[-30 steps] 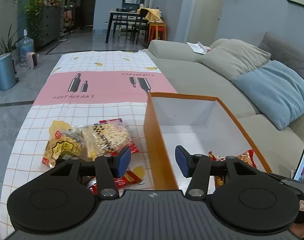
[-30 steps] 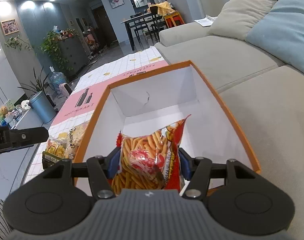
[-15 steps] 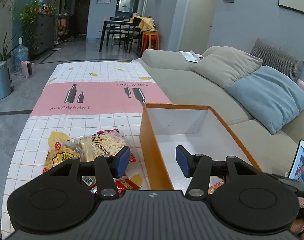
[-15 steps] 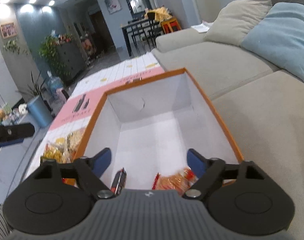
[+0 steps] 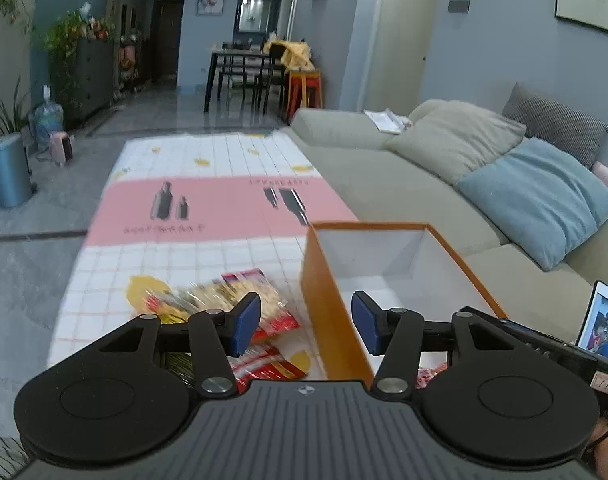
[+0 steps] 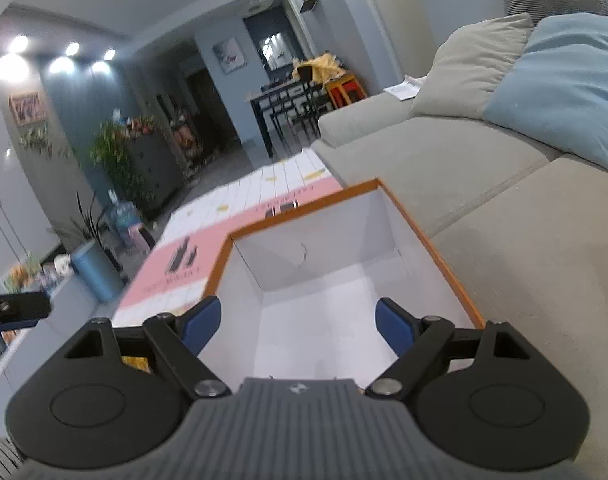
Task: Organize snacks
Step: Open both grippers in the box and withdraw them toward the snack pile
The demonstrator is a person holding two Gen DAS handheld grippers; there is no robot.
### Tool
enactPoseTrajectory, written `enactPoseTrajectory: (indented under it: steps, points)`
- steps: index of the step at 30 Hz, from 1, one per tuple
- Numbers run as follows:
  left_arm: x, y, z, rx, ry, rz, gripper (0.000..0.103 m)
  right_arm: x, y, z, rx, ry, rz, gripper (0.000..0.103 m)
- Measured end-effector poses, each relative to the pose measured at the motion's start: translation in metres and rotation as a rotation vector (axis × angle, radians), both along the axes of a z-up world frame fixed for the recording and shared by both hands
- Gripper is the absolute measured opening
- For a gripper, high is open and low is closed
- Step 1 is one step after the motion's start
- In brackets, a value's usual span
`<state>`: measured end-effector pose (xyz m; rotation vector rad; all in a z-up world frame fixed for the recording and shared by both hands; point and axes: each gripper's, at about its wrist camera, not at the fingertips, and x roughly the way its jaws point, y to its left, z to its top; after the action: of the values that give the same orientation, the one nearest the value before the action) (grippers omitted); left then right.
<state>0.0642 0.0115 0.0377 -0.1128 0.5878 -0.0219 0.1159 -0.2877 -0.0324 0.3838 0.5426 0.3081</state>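
Orange box (image 6: 436,256) under right gripper (image 6: 297,322) (empty)

box (image 5: 328,320): orange outside, white inside | surface cloth (image 5: 207,204): white grid, pink band | cushion (image 5: 540,196): light blue

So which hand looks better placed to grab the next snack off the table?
Probably the left. The left gripper is open near the snack packets on the tablecloth; the right gripper, also open, hangs over the orange box.

Grey sofa (image 5: 404,184) w/ blue cushion (image 5: 540,196); dining table (image 5: 239,68) behind.
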Motion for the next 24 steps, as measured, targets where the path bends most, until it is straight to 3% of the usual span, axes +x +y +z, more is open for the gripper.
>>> enactPoseTrajectory:
  steps: [7, 12, 16, 21, 24]
  points:
    - [-0.016, 0.032, 0.009, 0.018, -0.034, 0.065, 0.063, -0.011, 0.01, 0.012, 0.085, -0.034, -0.006, 0.084]
    - [-0.017, 0.055, -0.001, 0.014, -0.018, 0.111, 0.063, -0.024, 0.031, 0.017, 0.039, -0.105, 0.019, 0.083]
    - [-0.013, 0.078, -0.011, -0.02, 0.033, 0.143, 0.063, -0.029, 0.042, 0.024, 0.027, -0.135, 0.023, 0.083]
    - [-0.01, 0.107, -0.028, -0.041, 0.095, 0.19, 0.063, -0.036, 0.048, 0.033, 0.082, -0.153, 0.003, 0.084]
    - [-0.007, 0.124, -0.039, -0.071, 0.156, 0.228, 0.063, -0.042, 0.066, 0.041, 0.091, -0.203, 0.055, 0.084]
